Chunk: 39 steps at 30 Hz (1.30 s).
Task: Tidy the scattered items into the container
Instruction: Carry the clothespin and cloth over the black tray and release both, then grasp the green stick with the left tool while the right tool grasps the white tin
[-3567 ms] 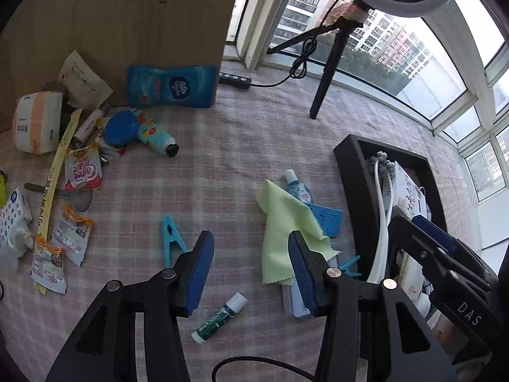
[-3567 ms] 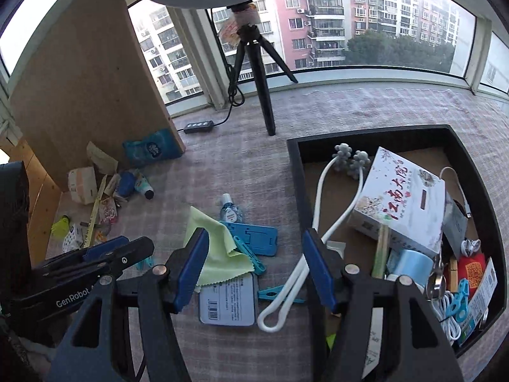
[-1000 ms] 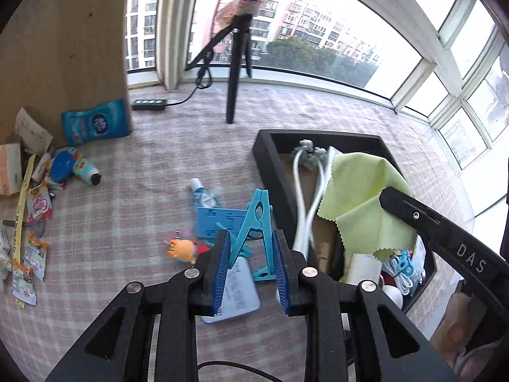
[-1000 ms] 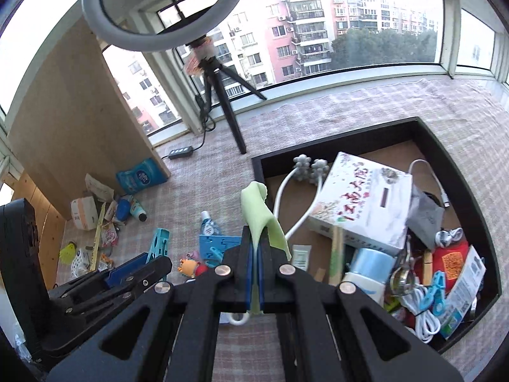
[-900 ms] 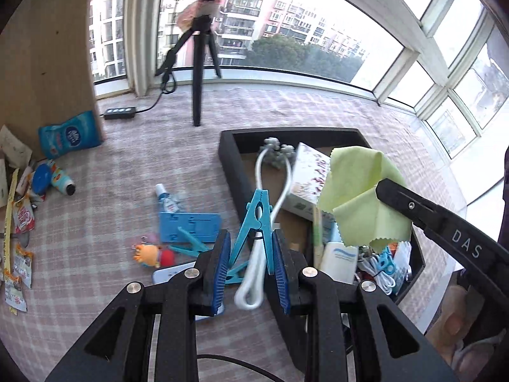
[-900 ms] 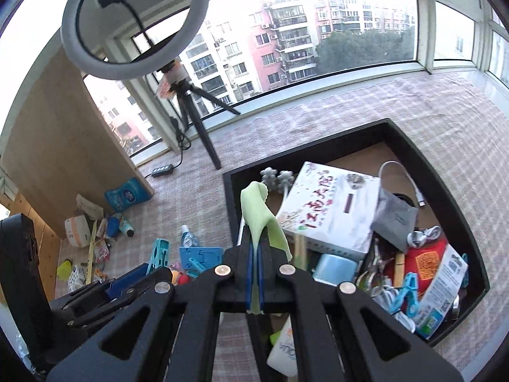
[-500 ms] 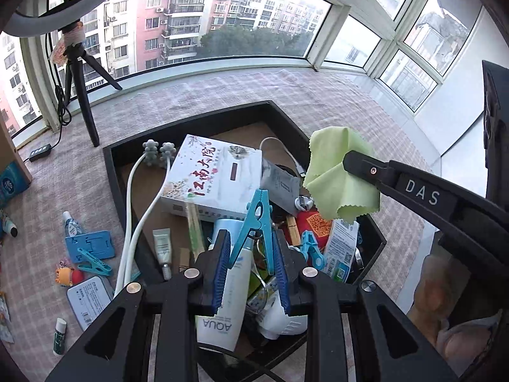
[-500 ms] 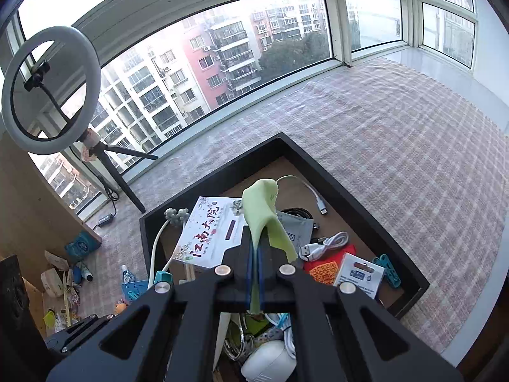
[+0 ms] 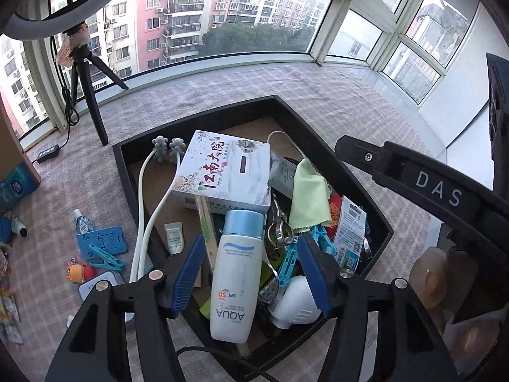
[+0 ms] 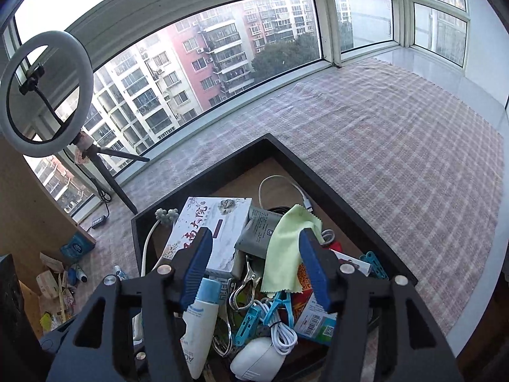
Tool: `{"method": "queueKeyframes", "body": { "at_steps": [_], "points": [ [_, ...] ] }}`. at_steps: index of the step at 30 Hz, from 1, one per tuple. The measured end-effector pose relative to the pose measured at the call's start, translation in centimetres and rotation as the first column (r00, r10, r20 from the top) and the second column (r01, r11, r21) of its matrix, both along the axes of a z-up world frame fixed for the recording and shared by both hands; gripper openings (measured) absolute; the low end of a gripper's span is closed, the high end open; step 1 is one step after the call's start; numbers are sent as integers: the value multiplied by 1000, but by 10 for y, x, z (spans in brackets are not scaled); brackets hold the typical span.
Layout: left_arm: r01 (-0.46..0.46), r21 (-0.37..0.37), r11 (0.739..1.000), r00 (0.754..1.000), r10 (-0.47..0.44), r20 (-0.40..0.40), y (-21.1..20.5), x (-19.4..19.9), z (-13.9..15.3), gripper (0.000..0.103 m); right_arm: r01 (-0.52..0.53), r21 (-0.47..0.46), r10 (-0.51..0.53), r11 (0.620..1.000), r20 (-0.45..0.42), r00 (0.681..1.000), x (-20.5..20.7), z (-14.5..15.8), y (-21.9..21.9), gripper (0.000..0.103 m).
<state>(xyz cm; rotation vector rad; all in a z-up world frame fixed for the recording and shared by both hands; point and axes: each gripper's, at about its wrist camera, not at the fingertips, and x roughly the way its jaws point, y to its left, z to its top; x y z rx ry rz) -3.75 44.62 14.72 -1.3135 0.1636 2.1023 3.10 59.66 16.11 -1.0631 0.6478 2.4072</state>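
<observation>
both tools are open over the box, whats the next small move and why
Probably swing the left tool back toward the blue clip on the cloth. Both tools stand open and empty, the green cloth already lies in the black box, and the clip is still outside.

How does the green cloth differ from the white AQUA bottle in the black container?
The green cloth is soft, thin and draped over other items; the AQUA bottle is rigid and lies flat. The cloth is plain green with a zigzag edge; the bottle is white with a blue cap and print. Both rest inside the black container, ungripped.
</observation>
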Motion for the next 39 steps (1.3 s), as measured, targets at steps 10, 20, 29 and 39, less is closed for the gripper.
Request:
{"method": "queueKeyframes", "body": {
  "at_steps": [10, 20, 29, 39],
  "points": [
    [-128, -74, 989, 991, 126, -33, -106, -15, -15, 58, -225, -21, 225, 974, 10, 974, -24, -6, -86, 56],
    [-316, -100, 943, 947, 320, 26, -233, -15, -60, 56, -485, -45, 487, 873, 69, 871, -36, -30, -199, 57],
    [-353, -140, 925, 924, 368, 103, -266, -7, -105, 56, -563, -134, 579, 816, 177, 796, -45, -79, -246, 58],
    [-306, -174, 936, 938, 328, 114, -248, -15, -125, 53, -549, -103, 553, 829, 300, 778, -69, -116, -254, 59]
  ]
}}
